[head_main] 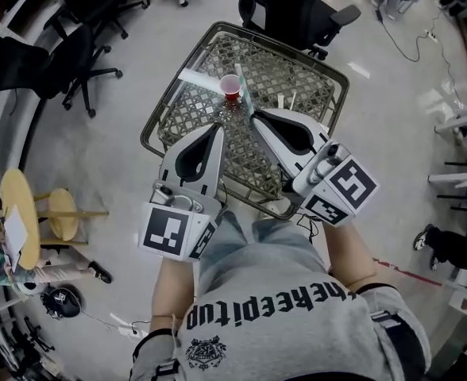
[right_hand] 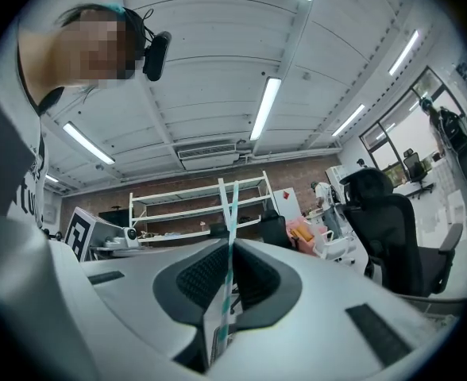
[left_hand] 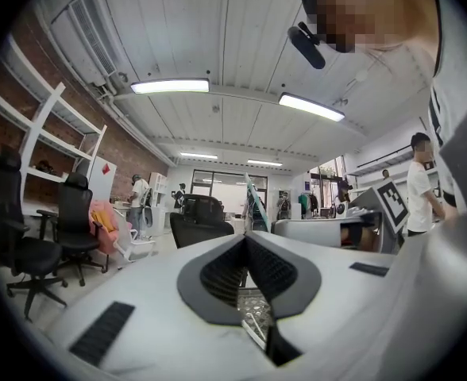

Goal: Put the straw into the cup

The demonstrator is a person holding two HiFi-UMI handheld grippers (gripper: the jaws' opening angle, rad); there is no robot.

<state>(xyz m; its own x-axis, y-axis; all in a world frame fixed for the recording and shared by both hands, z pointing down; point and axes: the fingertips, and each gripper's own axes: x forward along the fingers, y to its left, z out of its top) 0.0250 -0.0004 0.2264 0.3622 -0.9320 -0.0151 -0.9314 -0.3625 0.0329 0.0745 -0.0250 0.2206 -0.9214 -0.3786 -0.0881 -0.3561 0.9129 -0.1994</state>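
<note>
A small red cup (head_main: 230, 87) stands upright on the lattice-top table (head_main: 297, 74), toward its far side. My right gripper (head_main: 254, 115) is shut on a paper-wrapped straw (head_main: 244, 87) with teal stripes, which sticks out past the jaws and ends just right of the cup. In the right gripper view the straw (right_hand: 230, 213) rises straight up from between the closed jaws of the right gripper (right_hand: 230, 244). My left gripper (head_main: 220, 127) hovers close beside the right one, just short of the cup. Its jaws are shut with nothing between them in the left gripper view (left_hand: 246, 240).
Loose wrapped straws (head_main: 196, 78) lie on the table left of the cup, and more (head_main: 287, 100) lie to the right. A black office chair (head_main: 297, 10) stands beyond the table, others (head_main: 75, 62) to the left. Round yellow stools (head_main: 27, 213) are at left.
</note>
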